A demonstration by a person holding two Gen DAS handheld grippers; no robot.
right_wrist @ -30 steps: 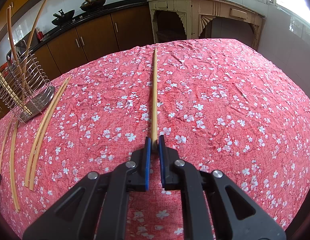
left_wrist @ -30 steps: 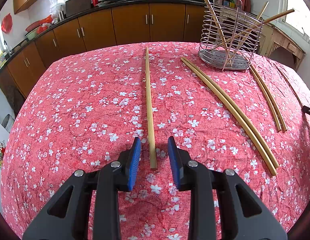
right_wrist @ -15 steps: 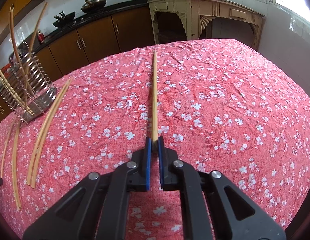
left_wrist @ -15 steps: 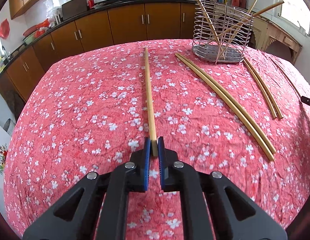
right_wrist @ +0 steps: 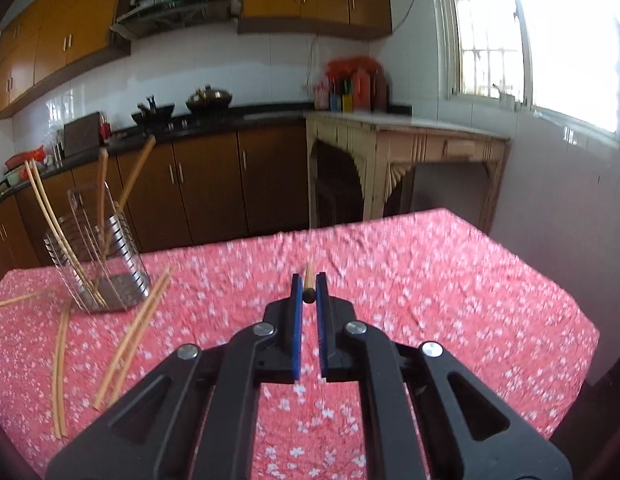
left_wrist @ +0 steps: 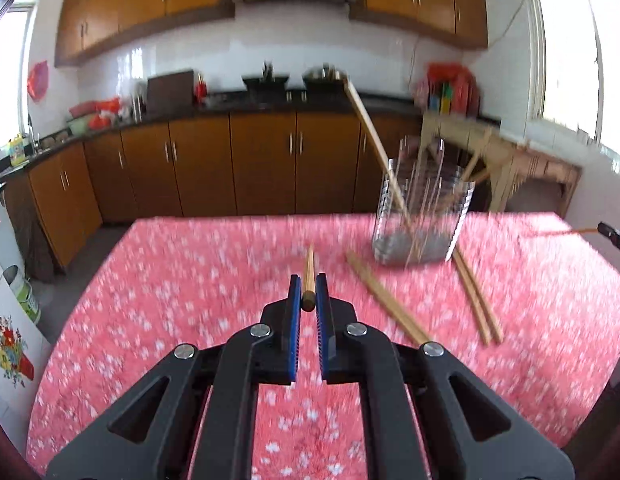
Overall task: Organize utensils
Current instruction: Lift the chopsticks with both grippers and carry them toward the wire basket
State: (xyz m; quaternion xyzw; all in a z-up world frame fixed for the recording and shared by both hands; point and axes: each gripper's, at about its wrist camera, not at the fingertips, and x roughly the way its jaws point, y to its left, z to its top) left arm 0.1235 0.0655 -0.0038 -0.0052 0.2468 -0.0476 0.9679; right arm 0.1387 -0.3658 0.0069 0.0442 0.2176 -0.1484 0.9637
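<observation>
Tabletop [left_wrist: 189, 280] takes up the lower half of both views, covered by a red cloth with small white blossoms, blurred by motion. Brown kitchen cabinets [left_wrist: 261, 168] line the wall behind, dark counter on top.

Wire utensil holder [left_wrist: 422, 216] stands upright on the far right part of the tabletop in the left wrist view, far left in the right wrist view [right_wrist: 97, 264]. Silvery rings, solid base, several long bamboo chopsticks leaning out of it at angles.

Loose chopstick pairs lie flat on the cloth near the holder: one pair [left_wrist: 386, 296] just in front of it, another pair [left_wrist: 476, 300] starting at its base and running toward the camera. Pale tan, long, thin, slightly bowed. In the right wrist view the same pairs show at left [right_wrist: 133, 332], [right_wrist: 59, 364].

Left tongs [left_wrist: 308, 292] are clamped on the near end of a single chopstick [left_wrist: 309, 268]; blue pads press both sides, the stick points forward away from the camera, raised above the cloth. Light brown wood, round butt end darker.

Right tongs [right_wrist: 308, 290] are likewise clamped on another single chopstick [right_wrist: 309, 276], strongly foreshortened, only a short stub and the dark round end visible between the blue pads, held clear of the tabletop.
</observation>
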